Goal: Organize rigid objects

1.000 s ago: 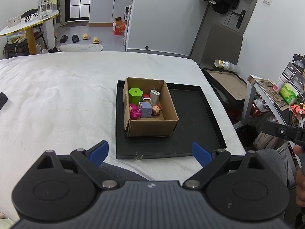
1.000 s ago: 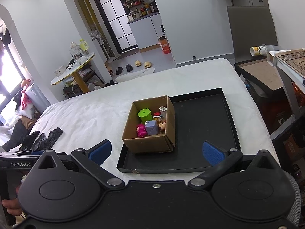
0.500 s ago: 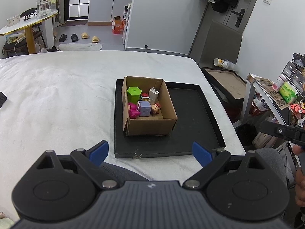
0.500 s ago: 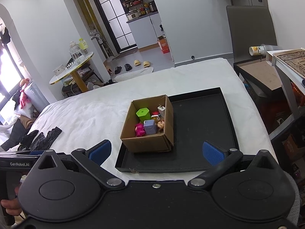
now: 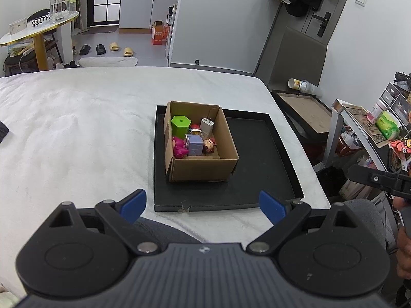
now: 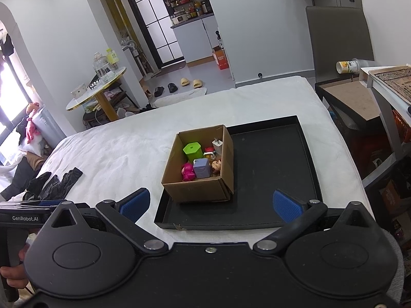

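Observation:
A cardboard box [image 5: 203, 165] [image 6: 197, 190] stands on the left part of a black tray [image 5: 259, 159] [image 6: 272, 164] on a white bed. Inside it lie a green hexagonal container [image 5: 180, 126] [image 6: 192, 150], a pink figure [image 5: 179, 146] [image 6: 187, 171], a lilac cube [image 5: 194, 144] [image 6: 202, 167], a white charger [image 5: 207, 126] [image 6: 217, 144] and small doll figures [image 5: 209, 145]. My left gripper [image 5: 203, 206] hovers open near the tray's front edge, holding nothing. My right gripper [image 6: 210, 205] is likewise open and holds nothing, short of the tray.
White bedding [image 5: 77, 128] spreads left of the tray. Dark clothes [image 6: 55, 183] lie at the bed's left. A low side table [image 5: 303, 110], a cluttered shelf [image 5: 372, 128] and a grey chair [image 6: 339, 41] stand to the right. A round table [image 5: 38, 29] is far left.
Both views drifted slightly, so the box and tray sit a touch further left and away. Both grippers stayed open and empty.

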`<state>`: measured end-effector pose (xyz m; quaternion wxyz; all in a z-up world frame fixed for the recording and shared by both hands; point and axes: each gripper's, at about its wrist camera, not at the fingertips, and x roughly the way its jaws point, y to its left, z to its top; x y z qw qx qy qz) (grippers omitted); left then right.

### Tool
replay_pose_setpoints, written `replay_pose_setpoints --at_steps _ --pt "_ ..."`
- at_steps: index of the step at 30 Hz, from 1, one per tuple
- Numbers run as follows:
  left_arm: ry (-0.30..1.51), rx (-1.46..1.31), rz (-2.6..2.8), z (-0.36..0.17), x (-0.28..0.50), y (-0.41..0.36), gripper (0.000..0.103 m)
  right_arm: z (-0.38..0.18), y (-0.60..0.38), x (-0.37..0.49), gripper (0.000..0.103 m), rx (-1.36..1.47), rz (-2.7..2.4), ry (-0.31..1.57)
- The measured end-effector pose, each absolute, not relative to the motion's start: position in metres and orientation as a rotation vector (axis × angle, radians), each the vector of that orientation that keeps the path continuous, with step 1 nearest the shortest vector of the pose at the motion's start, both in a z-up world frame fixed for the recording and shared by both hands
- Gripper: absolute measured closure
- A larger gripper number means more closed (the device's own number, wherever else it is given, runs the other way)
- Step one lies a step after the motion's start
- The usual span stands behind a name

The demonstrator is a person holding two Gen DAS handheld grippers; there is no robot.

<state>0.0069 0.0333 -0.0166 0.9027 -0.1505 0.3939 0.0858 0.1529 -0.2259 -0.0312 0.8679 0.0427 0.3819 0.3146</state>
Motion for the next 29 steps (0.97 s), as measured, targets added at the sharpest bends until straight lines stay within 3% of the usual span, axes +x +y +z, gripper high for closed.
replay_pose_setpoints --at_steps 29 --pt "0.811 -0.310 0.148 -0.0172 0.0093 0.0285 0.009 -0.0331 -0.2231 0.1514 0.000 0.085 0.651 0.806"
